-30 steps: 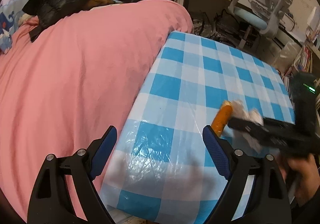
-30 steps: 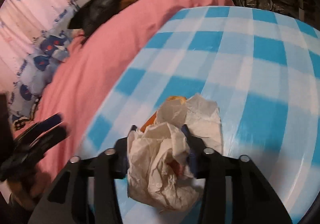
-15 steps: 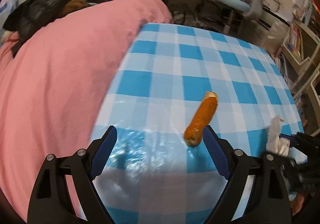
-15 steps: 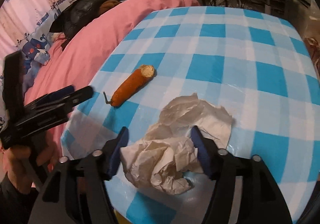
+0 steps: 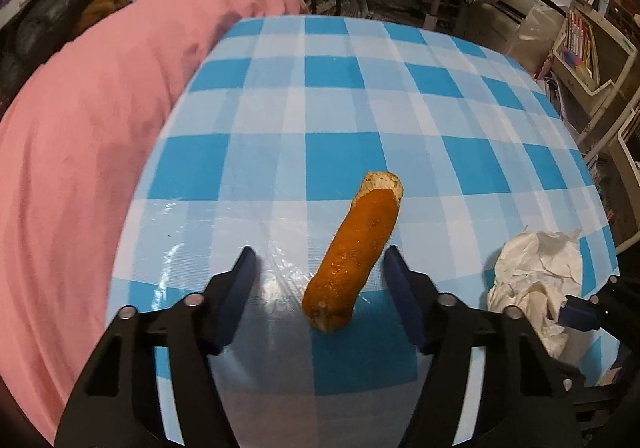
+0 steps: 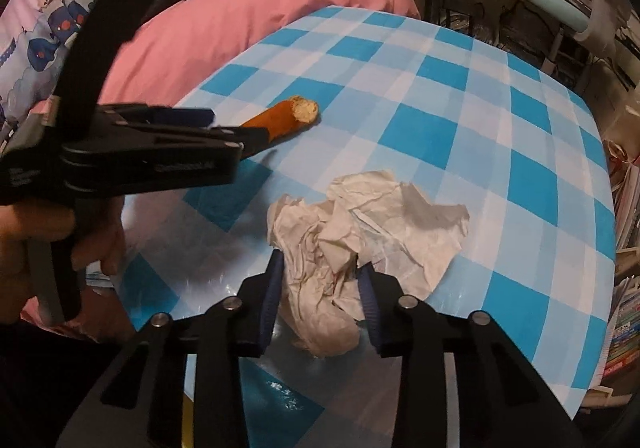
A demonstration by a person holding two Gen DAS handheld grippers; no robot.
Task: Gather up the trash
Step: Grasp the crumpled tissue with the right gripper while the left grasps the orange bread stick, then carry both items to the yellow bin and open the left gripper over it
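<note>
Left wrist view has the left gripper (image 5: 320,268) low over a table with a blue-and-white checked cloth (image 5: 344,104), jaws on either side of a half-eaten orange sausage (image 5: 356,256). They have just been closing in, but there's a clear gap on both sides, so nothing is grasped yet. The sausage lies flat on the cloth, bitten end pointing away from the camera.

Right wrist view: the right gripper (image 6: 320,280) has just squeezed in as well, and its blue pads press into a crumpled white paper wad (image 6: 360,232) (looks like a used napkin or wrapper). The paper sits near the table's close edge, well apart from the sausage. A hand (image 6: 60,232) holds the left tool off to the side, and a pink blanket (image 5: 88,128) borders the table.
</note>
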